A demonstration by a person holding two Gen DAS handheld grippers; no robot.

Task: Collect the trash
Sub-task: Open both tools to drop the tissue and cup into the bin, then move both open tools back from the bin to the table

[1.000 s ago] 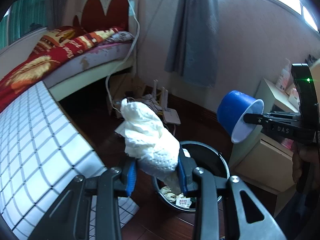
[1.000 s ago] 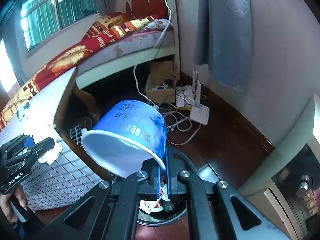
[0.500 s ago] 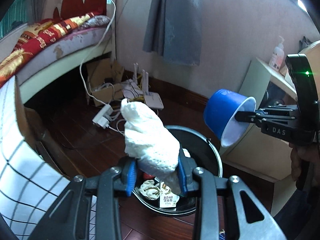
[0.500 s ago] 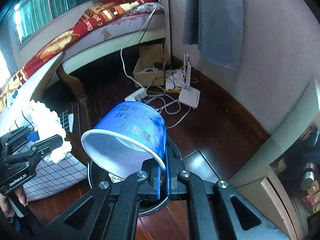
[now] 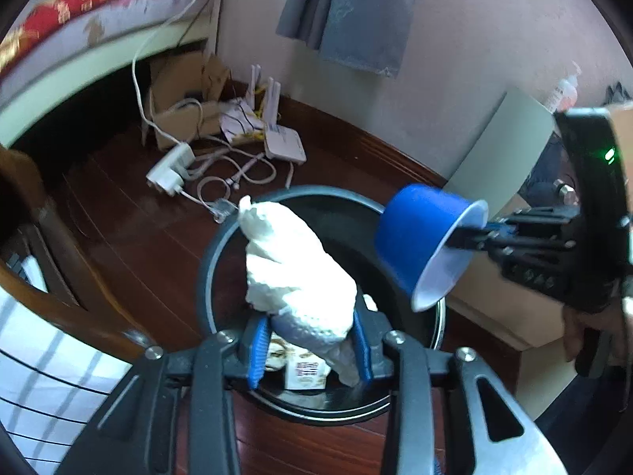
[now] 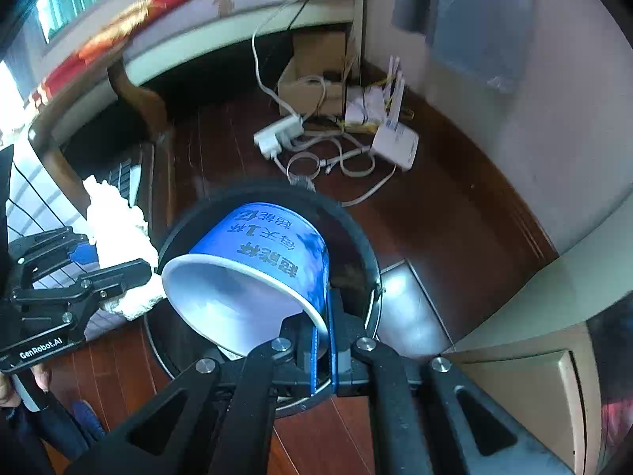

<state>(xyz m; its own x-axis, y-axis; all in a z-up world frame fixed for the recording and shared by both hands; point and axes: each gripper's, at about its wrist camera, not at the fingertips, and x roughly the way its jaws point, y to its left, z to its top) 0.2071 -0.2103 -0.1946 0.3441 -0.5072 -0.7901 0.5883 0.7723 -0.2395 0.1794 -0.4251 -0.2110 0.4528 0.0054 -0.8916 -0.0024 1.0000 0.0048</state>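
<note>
A black round trash bin [image 5: 208,261] stands on the dark wood floor, with paper scraps in its bottom. My left gripper [image 5: 308,350] hangs over its near rim with a crumpled white tissue wad [image 5: 294,269] standing between the blue pads. Its jaws are opening: the wad leans on the right pad and a thin gap shows at the left pad. My right gripper [image 6: 324,352] is shut on the rim of a blue paper cup [image 6: 257,261], tilted over the bin [image 6: 358,237]. From the left wrist, the cup [image 5: 419,237] hovers above the bin's right rim. From the right wrist, the tissue [image 6: 114,233] and left gripper [image 6: 118,277] sit left of the bin.
Behind the bin lie a white power strip [image 5: 170,166], tangled cables, a router [image 5: 285,146] and a cardboard box [image 5: 182,114] by the bed. A wooden table with a checked cloth [image 5: 35,348] is close on the left. A pale cabinet [image 5: 502,166] stands right of the bin.
Both grippers have sunk and tipped down toward the bin, which now fills the middle of both views. The tissue and cup now hang over it. The left pads have parted slightly.
</note>
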